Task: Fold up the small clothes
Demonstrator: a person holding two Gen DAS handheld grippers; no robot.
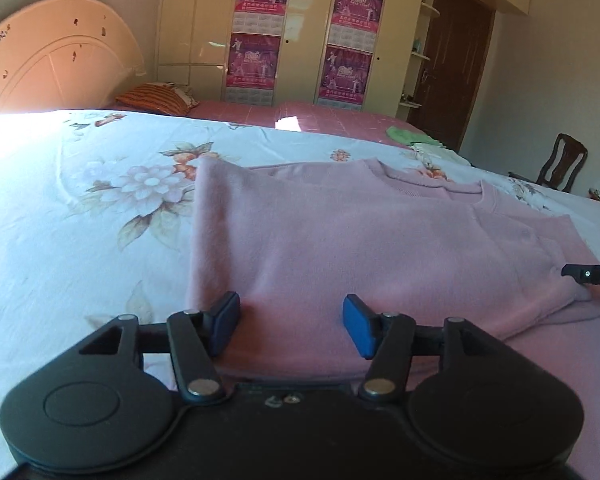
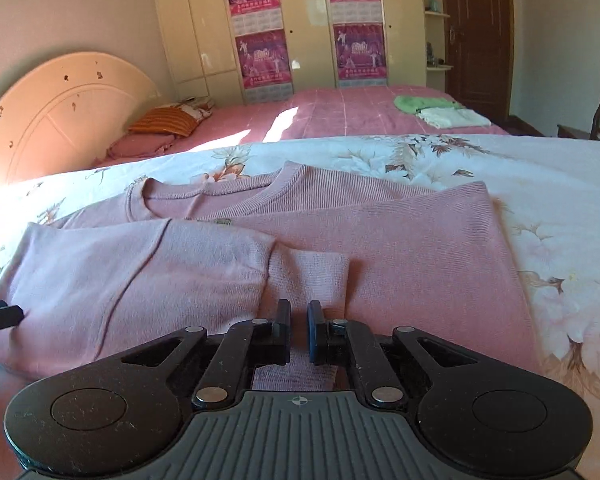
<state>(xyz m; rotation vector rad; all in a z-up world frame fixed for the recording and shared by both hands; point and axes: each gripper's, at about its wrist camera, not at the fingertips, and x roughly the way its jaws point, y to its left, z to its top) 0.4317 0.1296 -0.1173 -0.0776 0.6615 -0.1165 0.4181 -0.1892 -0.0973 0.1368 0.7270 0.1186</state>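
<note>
A pink sweater (image 1: 360,240) lies flat on the floral bedsheet (image 1: 80,220), both sides folded in over its body. My left gripper (image 1: 292,322) is open, its blue pads (image 1: 360,326) spread just above the sweater's near hem at its left edge. In the right wrist view the sweater (image 2: 400,264) fills the middle, with a sleeve cuff (image 2: 308,276) lying across it. My right gripper (image 2: 299,330) is nearly closed, with a narrow gap between the pads, right over the cuff's near end. Whether it pinches fabric I cannot tell.
Folded green and white clothes (image 2: 440,110) lie on the pink bedspread (image 2: 340,116) beyond. A striped pillow (image 2: 164,122) rests by the headboard (image 2: 60,104). A wardrobe (image 2: 300,24), a dark door (image 2: 480,32) and a wooden chair (image 1: 560,164) stand behind. The right gripper's tip shows in the left wrist view (image 1: 592,274).
</note>
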